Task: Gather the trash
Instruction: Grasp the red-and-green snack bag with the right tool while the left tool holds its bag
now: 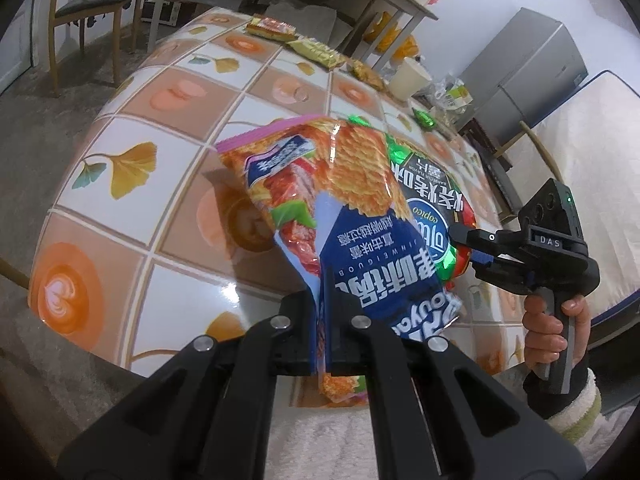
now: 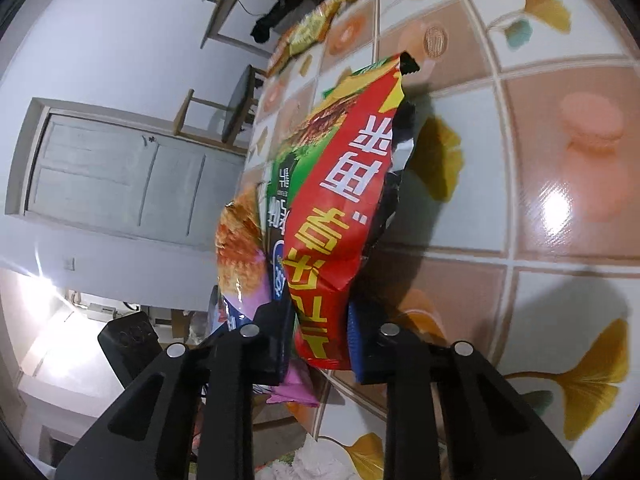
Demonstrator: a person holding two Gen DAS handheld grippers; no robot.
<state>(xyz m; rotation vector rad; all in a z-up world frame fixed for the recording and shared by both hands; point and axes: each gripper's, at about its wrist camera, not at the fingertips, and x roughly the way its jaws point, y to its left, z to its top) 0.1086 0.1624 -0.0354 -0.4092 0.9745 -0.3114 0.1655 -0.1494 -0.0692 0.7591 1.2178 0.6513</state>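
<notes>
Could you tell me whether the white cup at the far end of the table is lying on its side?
No, the white cup stands upright on the tiled table, beyond the scattered snack wrappers.

A lived-in home room. Beyond the jaws spreads a tabletop [image 1: 168, 128] in glossy tile-and-leaf oilcloth, with a wooden chair [image 1: 96, 4] on its far side. Right of the jaws stands a small grey fridge [image 1: 532, 68] beside a bed [image 1: 592, 168]; a panelled door [image 2: 120, 176] is seen left of the right jaws.
</notes>
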